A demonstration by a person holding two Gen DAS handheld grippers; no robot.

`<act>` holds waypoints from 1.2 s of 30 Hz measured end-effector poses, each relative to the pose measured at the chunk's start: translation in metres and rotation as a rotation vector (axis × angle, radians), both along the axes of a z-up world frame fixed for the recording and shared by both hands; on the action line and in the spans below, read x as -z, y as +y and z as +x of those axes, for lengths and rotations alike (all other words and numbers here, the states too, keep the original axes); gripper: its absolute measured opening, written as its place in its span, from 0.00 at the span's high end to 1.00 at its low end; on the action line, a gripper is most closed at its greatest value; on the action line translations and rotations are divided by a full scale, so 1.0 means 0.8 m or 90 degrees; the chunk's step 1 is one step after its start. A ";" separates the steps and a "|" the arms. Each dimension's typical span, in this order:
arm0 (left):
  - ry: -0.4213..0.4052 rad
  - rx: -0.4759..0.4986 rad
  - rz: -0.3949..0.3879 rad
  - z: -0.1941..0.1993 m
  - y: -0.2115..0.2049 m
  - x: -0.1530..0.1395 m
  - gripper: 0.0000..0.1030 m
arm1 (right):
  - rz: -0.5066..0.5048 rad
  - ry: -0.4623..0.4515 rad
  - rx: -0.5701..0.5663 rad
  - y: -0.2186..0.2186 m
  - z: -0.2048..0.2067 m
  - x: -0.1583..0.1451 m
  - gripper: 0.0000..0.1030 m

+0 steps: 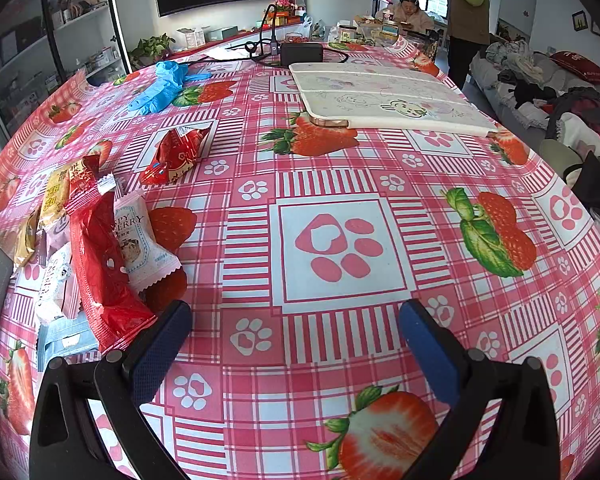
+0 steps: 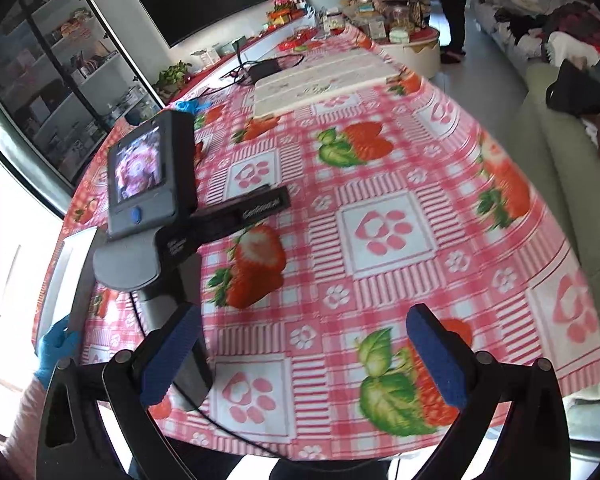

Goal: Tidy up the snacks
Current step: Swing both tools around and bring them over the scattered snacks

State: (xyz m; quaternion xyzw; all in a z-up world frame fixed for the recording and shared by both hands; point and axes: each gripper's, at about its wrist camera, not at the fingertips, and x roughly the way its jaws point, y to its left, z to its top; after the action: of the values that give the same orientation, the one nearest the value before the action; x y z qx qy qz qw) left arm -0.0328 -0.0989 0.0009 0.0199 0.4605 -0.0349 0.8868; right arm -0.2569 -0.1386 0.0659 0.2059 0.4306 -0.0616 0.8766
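Several snack packets lie in a pile (image 1: 96, 248) at the table's left edge: a long red wrapper (image 1: 100, 272), a white berry packet (image 1: 140, 240) and a yellow one (image 1: 54, 196). One red packet (image 1: 174, 156) lies apart, farther back. My left gripper (image 1: 296, 344) is open just right of the pile, its left finger (image 1: 160, 352) touching the red wrapper's end. My right gripper (image 2: 300, 352) hovers open over bare tablecloth, holding nothing. In the right wrist view the left gripper's body with its small screen (image 2: 148, 176) fills the left side, held by a blue-gloved hand (image 2: 56, 352).
A pink strawberry tablecloth (image 1: 380, 184) covers the table. A white folded tablet case (image 1: 384, 96) lies at the back, a black box with cables (image 1: 300, 52) behind it, and a blue glove (image 1: 160, 84) at back left. Two people are at a far table. A sofa (image 2: 560, 184) stands to the right.
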 end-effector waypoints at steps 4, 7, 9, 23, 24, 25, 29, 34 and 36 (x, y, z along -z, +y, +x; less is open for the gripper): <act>0.000 0.000 0.000 0.000 0.000 0.000 0.00 | -0.025 -0.014 0.001 0.007 -0.015 -0.012 0.00; 0.000 0.000 0.000 0.000 0.000 0.000 0.00 | -0.035 -0.004 0.005 0.004 -0.017 -0.016 0.00; 0.000 0.000 0.000 0.000 0.000 0.000 0.00 | -0.034 0.006 0.010 0.000 -0.017 -0.015 0.00; 0.000 -0.001 0.000 0.001 0.000 0.000 0.00 | 0.009 0.072 0.035 -0.029 0.001 0.038 0.00; 0.002 -0.012 0.001 0.003 -0.002 -0.001 0.00 | 0.005 0.073 0.035 -0.029 0.000 0.038 0.00; 0.005 -0.014 0.003 0.006 -0.003 -0.001 0.00 | 0.008 0.077 0.036 -0.032 -0.002 0.039 0.00; 0.024 -0.007 0.007 -0.012 0.006 -0.015 0.00 | 0.055 0.084 0.042 -0.048 -0.006 0.042 0.00; -0.055 0.031 -0.008 -0.082 0.056 -0.075 0.00 | 0.032 0.084 0.066 -0.065 -0.002 0.021 0.00; -0.067 0.022 -0.026 -0.098 0.091 -0.088 0.00 | 0.014 0.092 0.052 -0.061 0.012 0.014 0.00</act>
State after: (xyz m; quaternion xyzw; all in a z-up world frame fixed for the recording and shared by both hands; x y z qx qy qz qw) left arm -0.1116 -0.0260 0.0715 0.0114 0.4118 -0.0586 0.9093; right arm -0.2472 -0.1874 0.0551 0.2275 0.4845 -0.1073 0.8378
